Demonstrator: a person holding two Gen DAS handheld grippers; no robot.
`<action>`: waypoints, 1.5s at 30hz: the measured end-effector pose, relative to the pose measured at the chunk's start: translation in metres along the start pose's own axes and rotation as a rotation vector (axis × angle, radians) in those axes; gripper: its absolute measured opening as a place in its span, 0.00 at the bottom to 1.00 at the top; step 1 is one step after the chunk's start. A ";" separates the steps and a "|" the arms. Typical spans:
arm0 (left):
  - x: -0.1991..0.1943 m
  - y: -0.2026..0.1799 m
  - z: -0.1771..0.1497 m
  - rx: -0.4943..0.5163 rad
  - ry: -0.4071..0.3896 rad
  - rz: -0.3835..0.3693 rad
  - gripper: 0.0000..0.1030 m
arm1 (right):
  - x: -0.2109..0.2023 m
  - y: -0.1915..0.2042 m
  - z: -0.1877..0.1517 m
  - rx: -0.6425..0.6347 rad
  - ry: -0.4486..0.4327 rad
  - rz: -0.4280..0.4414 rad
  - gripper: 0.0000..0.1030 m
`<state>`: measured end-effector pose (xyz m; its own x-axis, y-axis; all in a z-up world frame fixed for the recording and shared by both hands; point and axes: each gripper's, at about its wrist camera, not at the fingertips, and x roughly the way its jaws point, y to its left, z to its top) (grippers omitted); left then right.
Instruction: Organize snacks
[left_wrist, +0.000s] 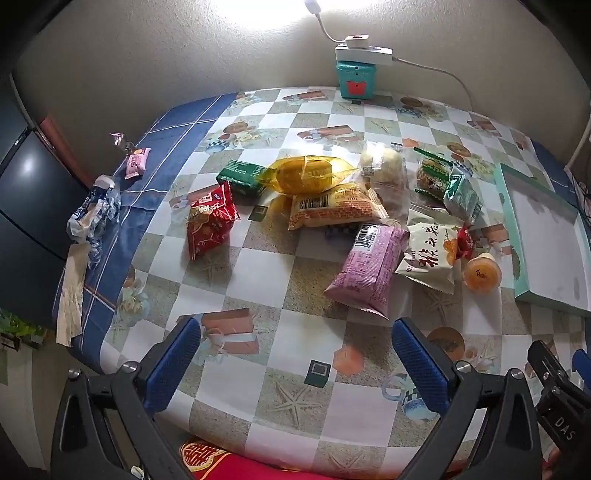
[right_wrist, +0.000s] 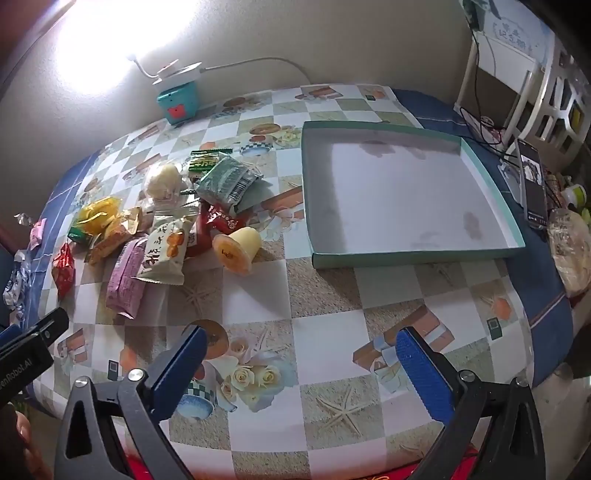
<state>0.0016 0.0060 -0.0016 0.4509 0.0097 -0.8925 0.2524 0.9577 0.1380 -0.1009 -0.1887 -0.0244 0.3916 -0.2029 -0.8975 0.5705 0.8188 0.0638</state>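
A pile of snack packets lies mid-table: a red packet (left_wrist: 208, 218), a yellow bag (left_wrist: 306, 173), an orange packet (left_wrist: 334, 206), a pink packet (left_wrist: 369, 269), a white packet with an orange print (left_wrist: 430, 254) and a jelly cup (left_wrist: 482, 273). An empty teal-rimmed shallow box (right_wrist: 406, 254) sits to their right. My left gripper (left_wrist: 295, 354) is open and empty above the table's near edge, short of the pink packet. My right gripper (right_wrist: 301, 360) is open and empty, nearer than the jelly cup (right_wrist: 238, 247) and the box.
A teal device with a lamp and cable (left_wrist: 354, 75) stands at the back by the wall. Crumpled wrappers (left_wrist: 94, 214) and a small pink packet (left_wrist: 137, 162) lie on the blue cloth at left. A phone (right_wrist: 532, 184) and clutter sit right of the box.
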 end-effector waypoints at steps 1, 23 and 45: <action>0.000 0.000 0.000 0.002 0.001 0.001 1.00 | -0.001 -0.002 -0.001 0.010 0.003 0.003 1.00; 0.001 -0.008 0.000 0.037 0.001 0.060 1.00 | -0.010 -0.006 -0.002 0.022 0.012 0.028 1.00; 0.002 -0.010 0.000 0.044 0.003 0.064 1.00 | -0.009 -0.001 -0.003 0.002 0.015 0.032 1.00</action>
<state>0.0002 -0.0032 -0.0048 0.4650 0.0717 -0.8824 0.2606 0.9415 0.2138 -0.1076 -0.1863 -0.0181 0.3988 -0.1686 -0.9014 0.5592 0.8237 0.0933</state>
